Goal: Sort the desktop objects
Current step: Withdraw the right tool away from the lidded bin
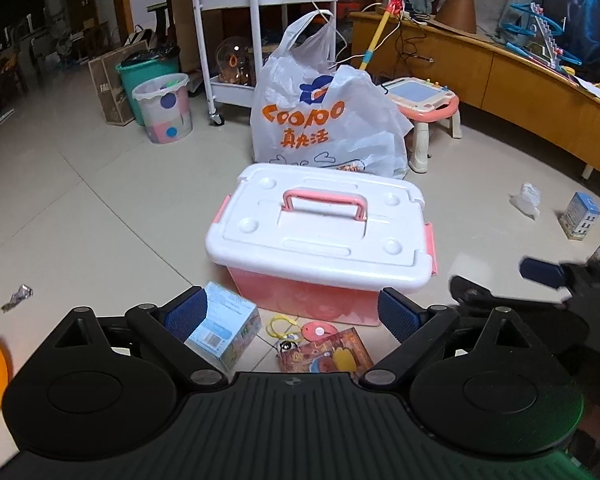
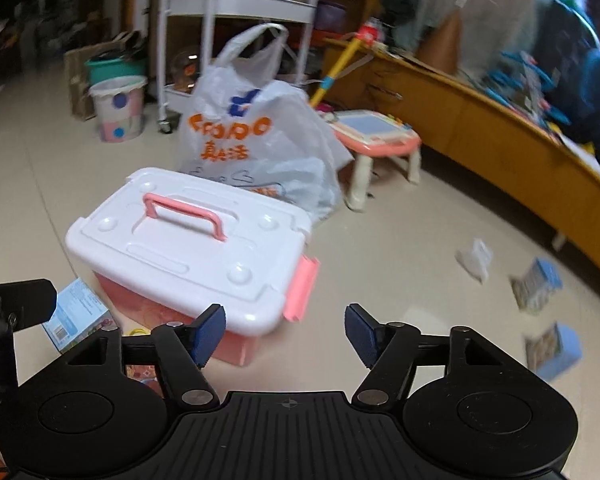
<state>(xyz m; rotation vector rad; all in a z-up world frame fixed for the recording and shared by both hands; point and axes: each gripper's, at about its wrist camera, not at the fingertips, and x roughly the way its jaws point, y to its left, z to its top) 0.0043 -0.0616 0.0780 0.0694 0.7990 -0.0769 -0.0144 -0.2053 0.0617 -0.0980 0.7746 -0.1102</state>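
A pink storage box with a closed white lid and pink handle stands on the tiled floor; it also shows in the right wrist view. My left gripper is open and empty, just in front of the box. A light blue carton lies by its left finger. A yellow loop, a pink disc and a colourful card lie between the fingers. My right gripper is open and empty, at the box's right front corner near the pink latch. It shows blurred in the left wrist view.
A white Coopoo plastic bag stands behind the box. A pink drawing-board stool, a white cart, two bins and a wooden bench lie beyond. Small blue cartons and crumpled plastic lie on the right.
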